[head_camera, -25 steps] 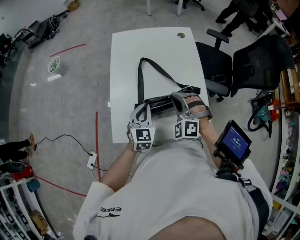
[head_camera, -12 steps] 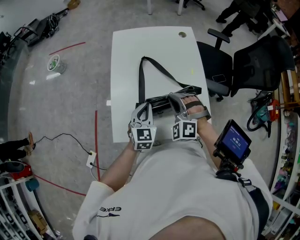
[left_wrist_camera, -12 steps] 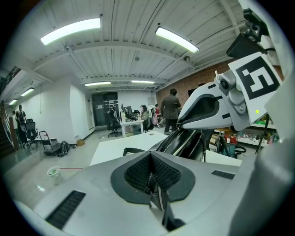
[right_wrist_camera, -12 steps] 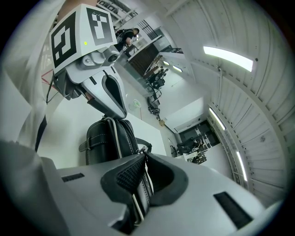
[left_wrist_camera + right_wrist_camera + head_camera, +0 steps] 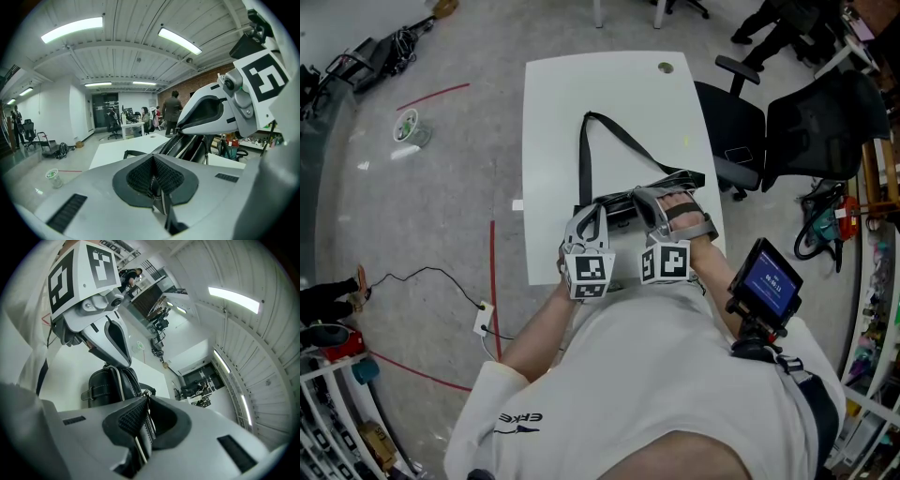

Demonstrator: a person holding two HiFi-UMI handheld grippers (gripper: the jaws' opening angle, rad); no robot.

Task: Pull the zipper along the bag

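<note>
A black bag point(image 5: 617, 201) with a long strap point(image 5: 614, 136) lies at the near edge of a white table point(image 5: 581, 94). My left gripper point(image 5: 586, 218) is shut on the bag's left end, and a dark stitched strip of the bag point(image 5: 161, 140) is pinched between its pads point(image 5: 153, 183). My right gripper point(image 5: 662, 208) is shut on the zipper line along the top of the bag point(image 5: 107, 385), with zipper tape and white piping running between its pads point(image 5: 143, 422). The two grippers stand close together, side by side.
A black office chair point(image 5: 787, 122) stands right of the table. A small screen point(image 5: 767, 281) is mounted by my right arm. On the floor at the left are a cup point(image 5: 409, 127), red tape lines point(image 5: 493, 281) and a cable point(image 5: 431, 276). People stand far off point(image 5: 173, 108).
My right gripper has slid a little to the left along the bag, toward the left gripper. The left gripper has barely moved.
</note>
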